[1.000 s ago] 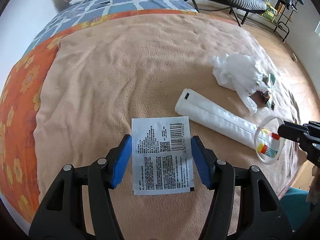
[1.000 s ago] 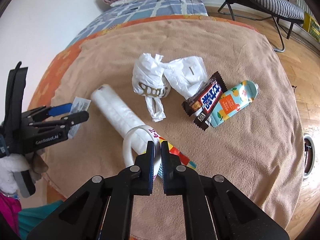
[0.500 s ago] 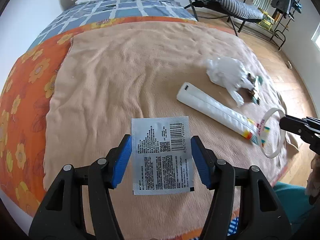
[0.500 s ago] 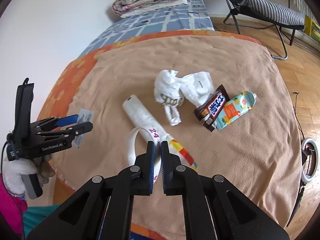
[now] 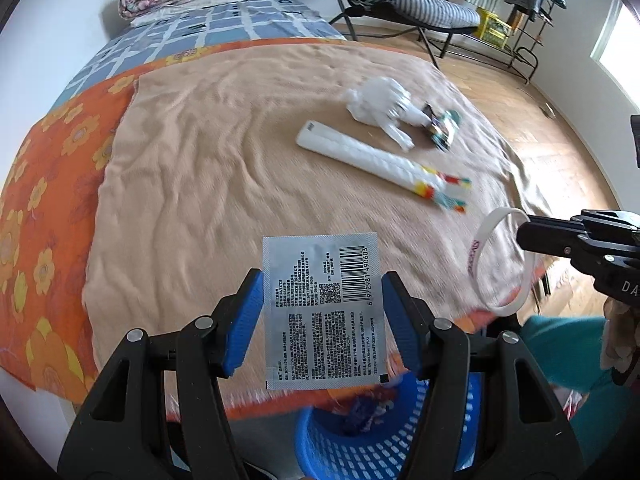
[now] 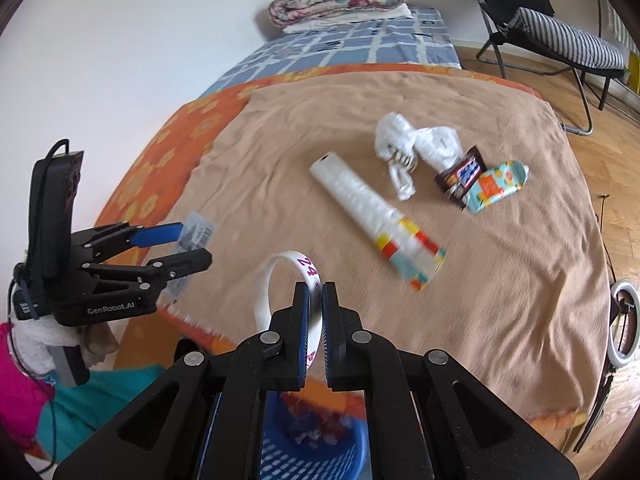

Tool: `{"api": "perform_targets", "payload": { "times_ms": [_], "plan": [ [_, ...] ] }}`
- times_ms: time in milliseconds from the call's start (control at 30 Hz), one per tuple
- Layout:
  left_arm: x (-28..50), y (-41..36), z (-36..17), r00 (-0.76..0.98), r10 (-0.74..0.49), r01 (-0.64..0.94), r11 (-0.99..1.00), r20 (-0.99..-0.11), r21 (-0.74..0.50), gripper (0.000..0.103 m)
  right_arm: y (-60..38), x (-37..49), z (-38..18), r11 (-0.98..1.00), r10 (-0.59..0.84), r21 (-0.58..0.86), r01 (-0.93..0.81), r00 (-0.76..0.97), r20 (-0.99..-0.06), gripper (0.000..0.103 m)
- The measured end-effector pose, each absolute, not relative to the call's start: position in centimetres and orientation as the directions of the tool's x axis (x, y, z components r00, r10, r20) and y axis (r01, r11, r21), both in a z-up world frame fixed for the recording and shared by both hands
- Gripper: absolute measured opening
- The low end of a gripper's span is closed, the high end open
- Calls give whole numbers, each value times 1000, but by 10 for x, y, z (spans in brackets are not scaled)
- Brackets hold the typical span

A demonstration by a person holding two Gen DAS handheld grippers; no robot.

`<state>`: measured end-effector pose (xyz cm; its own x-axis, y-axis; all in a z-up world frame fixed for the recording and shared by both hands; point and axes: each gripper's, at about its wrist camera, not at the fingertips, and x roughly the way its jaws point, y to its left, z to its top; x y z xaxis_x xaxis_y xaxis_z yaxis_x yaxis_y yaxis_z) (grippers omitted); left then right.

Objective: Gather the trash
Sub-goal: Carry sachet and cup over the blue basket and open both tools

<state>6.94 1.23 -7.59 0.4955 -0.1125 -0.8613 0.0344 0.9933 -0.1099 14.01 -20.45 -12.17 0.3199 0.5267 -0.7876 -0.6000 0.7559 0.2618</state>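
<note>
While the left gripper (image 5: 323, 316) clamps a silver sachet (image 5: 323, 312) between its blue pads (image 5: 244, 320), the sachet stands upright, printed side toward the camera. Below and just ahead of this gripper stands a blue basket (image 5: 372, 452) with scraps inside. Ahead of it and to its right, on the tan blanket (image 5: 224, 152), lie a white sleeve (image 5: 360, 154), a crumpled white bag (image 5: 380, 104) and two wrappers (image 5: 442, 128).

The right gripper (image 6: 315, 300) is closed on a white ring (image 6: 266, 288), pads nearly together on the band. The ring stands up ahead and left of its fingers. The basket (image 6: 312, 452) sits directly below this gripper. Ahead and right lie the sleeve (image 6: 372, 216), the bag (image 6: 412, 148), a brown bar wrapper (image 6: 460, 176) and a teal pouch (image 6: 496, 186).
</note>
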Motion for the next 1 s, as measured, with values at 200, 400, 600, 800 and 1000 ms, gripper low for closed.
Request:
{"api": "perform_targets", "payload": {
  "times_ms": [200,400,600,800,1000],
  "plan": [
    [34,-1,-86,483,-136,59,991,-865,-123,62,-210,102,-134,736,539,274,-619,291,-790,5],
    [5,-12,-105,448,-157,80,988,-880,-136,62,-212,72,-152,722,536,277,-634,258,-804,5],
    [-17,-26,-124,417,-165,103,986,-894,-134,62,-215,51,-173,716,520,275,-642,226,-824,5],
    [-37,-38,-148,370,-175,122,983,-913,-139,62,-218,36,-193,717,495,268,-643,199,-846,5],
    [-49,-42,-166,329,-186,120,981,-926,-154,62,-223,29,-206,724,477,266,-637,183,-860,5]
  ]
}}
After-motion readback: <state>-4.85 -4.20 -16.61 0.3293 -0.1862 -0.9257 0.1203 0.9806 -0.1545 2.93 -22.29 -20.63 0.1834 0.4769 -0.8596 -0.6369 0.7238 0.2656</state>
